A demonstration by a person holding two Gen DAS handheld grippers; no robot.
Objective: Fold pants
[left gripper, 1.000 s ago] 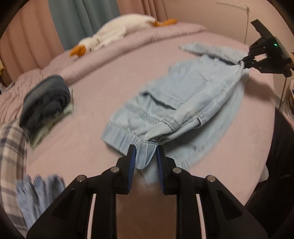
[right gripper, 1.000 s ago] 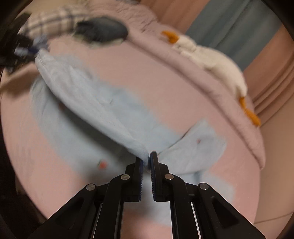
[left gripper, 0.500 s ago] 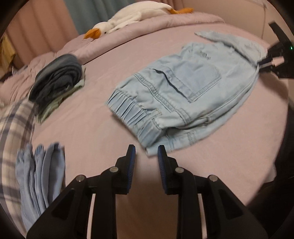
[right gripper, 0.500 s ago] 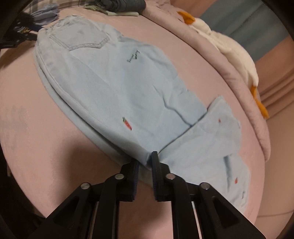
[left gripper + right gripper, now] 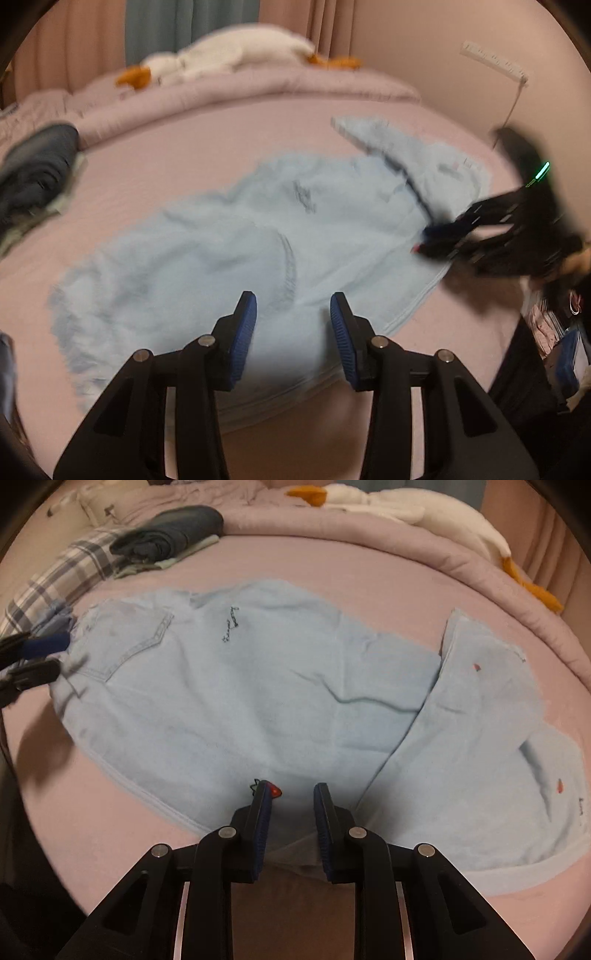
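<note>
Pale blue denim pants lie flat on the pink bed, folded lengthwise, with the leg ends doubled over at the right. My right gripper hovers at their near edge beside a small red carrot print. Its jaws are opening and its pads stand off the cloth. In the blurred left wrist view the pants spread under my left gripper, whose jaws are opening with nothing pinched. The right gripper shows at the pants' far right end. The left gripper shows at the waist end.
A white stuffed goose lies on the rolled quilt at the back. A stack of folded dark clothes and a plaid cloth sit at the far left. A power strip hangs on the wall.
Both grippers have let go of the pants, which now lie flat instead of hanging lifted. Both jaws stand wider. The left gripper has moved in over the waist end.
</note>
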